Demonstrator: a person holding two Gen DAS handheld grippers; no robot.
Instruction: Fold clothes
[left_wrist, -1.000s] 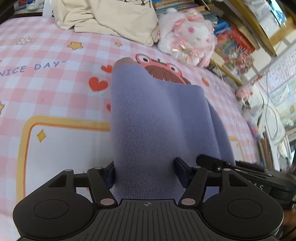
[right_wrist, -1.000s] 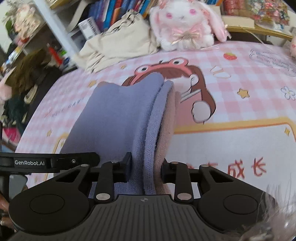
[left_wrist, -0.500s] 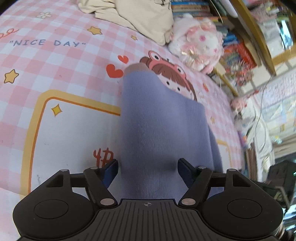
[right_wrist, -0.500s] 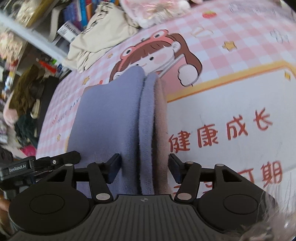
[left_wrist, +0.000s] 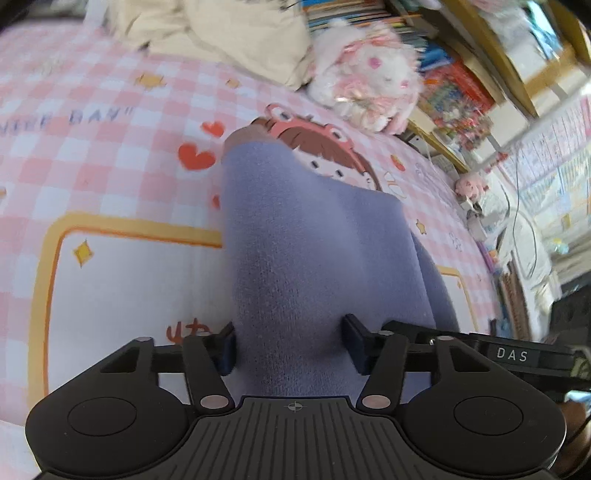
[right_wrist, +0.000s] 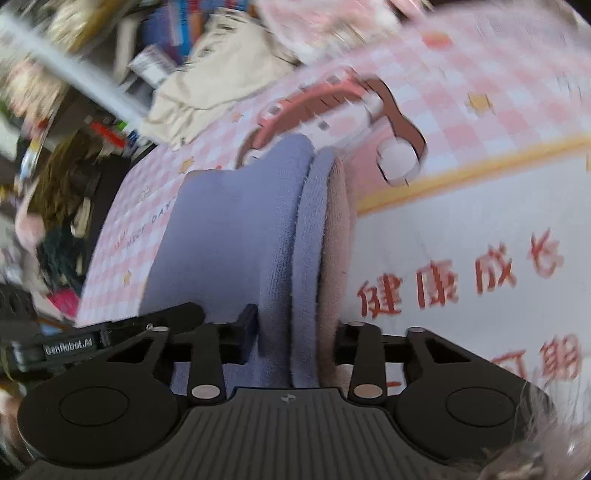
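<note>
Lay folded in layers on the pink checked cartoon-print bedspread (left_wrist: 110, 155): a lavender knitted garment (left_wrist: 314, 258) with a dusty-pink inner layer showing along its right edge in the right wrist view. Ran away from both cameras toward the printed girl in a frog hat.

Straddled the near end of that garment: the left gripper (left_wrist: 290, 345), fingers set wide to either side of the thick fold; whether the pads actually pressed the cloth could not be told. Same for the right gripper (right_wrist: 291, 332), fingers (right_wrist: 248, 325) parted around the stacked lavender and pink edges, grip unclear in the motion blur.

Sat beyond, near the far edge of the bedspread: a fluffy white-and-pink plush rabbit (left_wrist: 364, 74) and a crumpled cream cloth bag (left_wrist: 236, 33), well apart from the garment.
</note>
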